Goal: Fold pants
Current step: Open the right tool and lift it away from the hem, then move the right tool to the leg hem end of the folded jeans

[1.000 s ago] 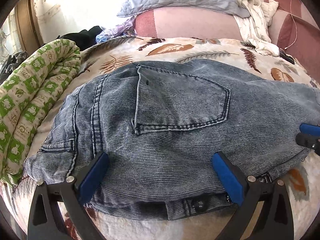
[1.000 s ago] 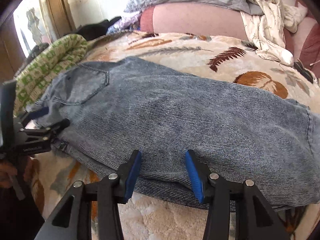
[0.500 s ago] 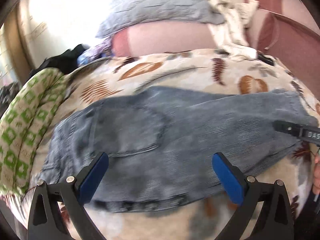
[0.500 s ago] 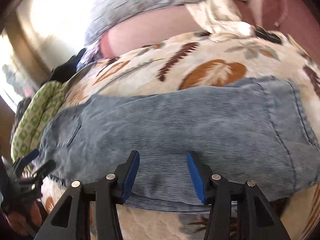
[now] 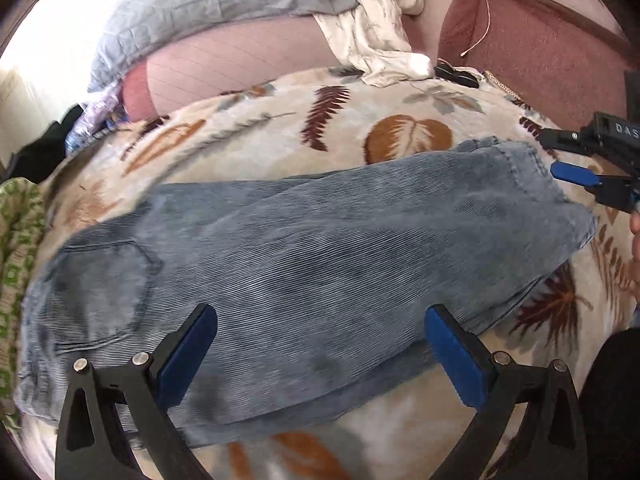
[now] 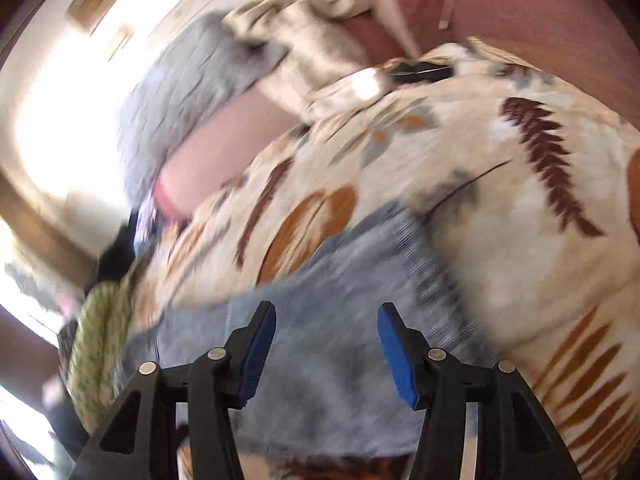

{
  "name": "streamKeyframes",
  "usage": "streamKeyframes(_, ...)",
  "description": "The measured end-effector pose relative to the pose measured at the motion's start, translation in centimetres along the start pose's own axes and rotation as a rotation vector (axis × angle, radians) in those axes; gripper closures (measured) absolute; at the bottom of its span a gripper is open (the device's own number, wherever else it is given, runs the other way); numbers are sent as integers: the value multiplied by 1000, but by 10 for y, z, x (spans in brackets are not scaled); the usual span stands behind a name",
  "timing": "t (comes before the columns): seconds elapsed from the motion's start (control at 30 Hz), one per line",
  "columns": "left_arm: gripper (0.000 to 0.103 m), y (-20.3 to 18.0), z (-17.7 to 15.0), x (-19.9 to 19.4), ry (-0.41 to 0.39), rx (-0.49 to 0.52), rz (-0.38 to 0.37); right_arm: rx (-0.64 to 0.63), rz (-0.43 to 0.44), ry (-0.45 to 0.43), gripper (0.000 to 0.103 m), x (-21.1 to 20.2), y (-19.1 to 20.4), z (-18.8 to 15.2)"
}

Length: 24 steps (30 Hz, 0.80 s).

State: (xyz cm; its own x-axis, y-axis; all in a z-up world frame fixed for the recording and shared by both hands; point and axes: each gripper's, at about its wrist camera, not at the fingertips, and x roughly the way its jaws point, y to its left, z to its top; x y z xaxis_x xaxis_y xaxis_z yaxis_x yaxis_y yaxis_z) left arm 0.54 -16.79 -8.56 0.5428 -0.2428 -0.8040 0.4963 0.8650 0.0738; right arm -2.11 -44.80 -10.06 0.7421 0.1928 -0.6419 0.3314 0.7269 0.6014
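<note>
The blue jeans [image 5: 304, 256] lie flat across the leaf-print blanket [image 5: 280, 140], folded lengthwise, back pocket at the left, hems at the right. My left gripper [image 5: 320, 348] is wide open and empty, above the jeans' near edge around the middle. My right gripper [image 6: 326, 348] is open and empty, hovering over the hem end of the jeans [image 6: 360, 280]; that view is motion-blurred. It also shows at the right edge of the left wrist view [image 5: 580, 168], just past the hems.
A grey quilted pillow [image 5: 208, 12] and pink bolster [image 5: 232, 64] sit at the bed's far side, with white crumpled cloth [image 5: 376, 32]. A green-patterned blanket [image 5: 16, 240] lies left. A dark red headboard [image 5: 540, 60] is at the right.
Both grippers have pulled back from the jeans and swung right along the legs. The left went from the waistband to mid-leg; the right moved to the hems and opened wider.
</note>
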Motion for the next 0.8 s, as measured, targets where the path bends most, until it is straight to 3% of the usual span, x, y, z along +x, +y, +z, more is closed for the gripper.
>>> streamKeyframes(0.2,0,-9,21,16,19,-39,-64,157,68,-24,47,4,-45,46)
streamKeyframes(0.37,0,-22,22,29,39,-17,-77,235,180,50,47,29,-63,59)
streamKeyframes(0.57,0,-29,14,42,76,-5,-88,223,236,131,47,54,-58,61)
streamKeyframes(0.63,0,-29,13,43,74,3,-87,216,218,164,61,62,-56,60)
streamKeyframes(0.7,0,-29,13,43,74,6,-90,220,179,191,89,70,-57,58)
streamKeyframes(0.8,0,-26,15,42,74,-8,-97,208,183,165,91,70,-54,61)
